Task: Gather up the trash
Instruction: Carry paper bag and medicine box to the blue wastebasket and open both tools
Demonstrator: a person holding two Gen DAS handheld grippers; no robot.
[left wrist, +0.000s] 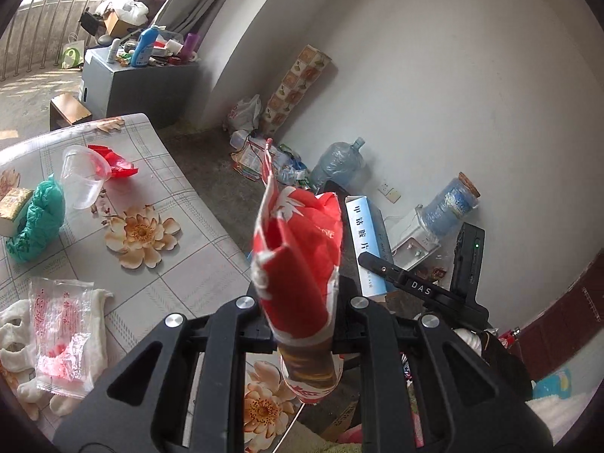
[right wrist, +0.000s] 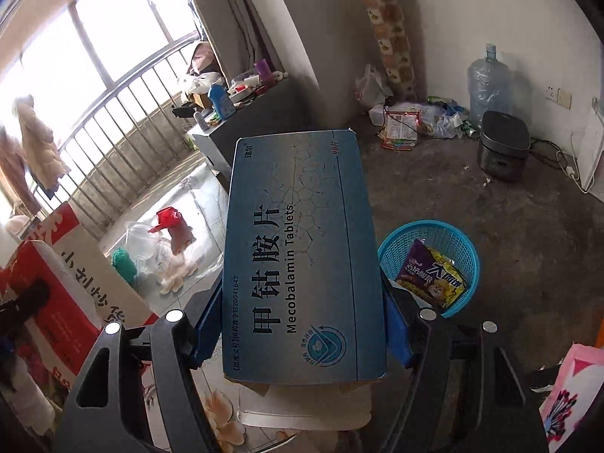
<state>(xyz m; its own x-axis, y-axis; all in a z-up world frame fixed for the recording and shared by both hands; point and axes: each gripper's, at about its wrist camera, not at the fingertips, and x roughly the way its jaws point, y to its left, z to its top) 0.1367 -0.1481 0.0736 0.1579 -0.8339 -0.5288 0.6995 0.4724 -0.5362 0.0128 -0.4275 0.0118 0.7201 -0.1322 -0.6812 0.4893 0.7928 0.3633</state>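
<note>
Jaws on your left gripper (left wrist: 302,324) pinched a crumpled red wrapper (left wrist: 298,249), which stood up at 12 o'clock from them. Your right gripper (right wrist: 302,324) had its jaws spread wide and clamped on the sides of a blue tablet box (right wrist: 302,264). Past that box, at 2 o'clock, a blue basket (right wrist: 468,260) sat on the floor with snack packets (right wrist: 430,275) inside. On the bench (left wrist: 181,264), at 10 o'clock, you had left a clear cup (left wrist: 81,177) and a green bag (left wrist: 37,222).
</note>
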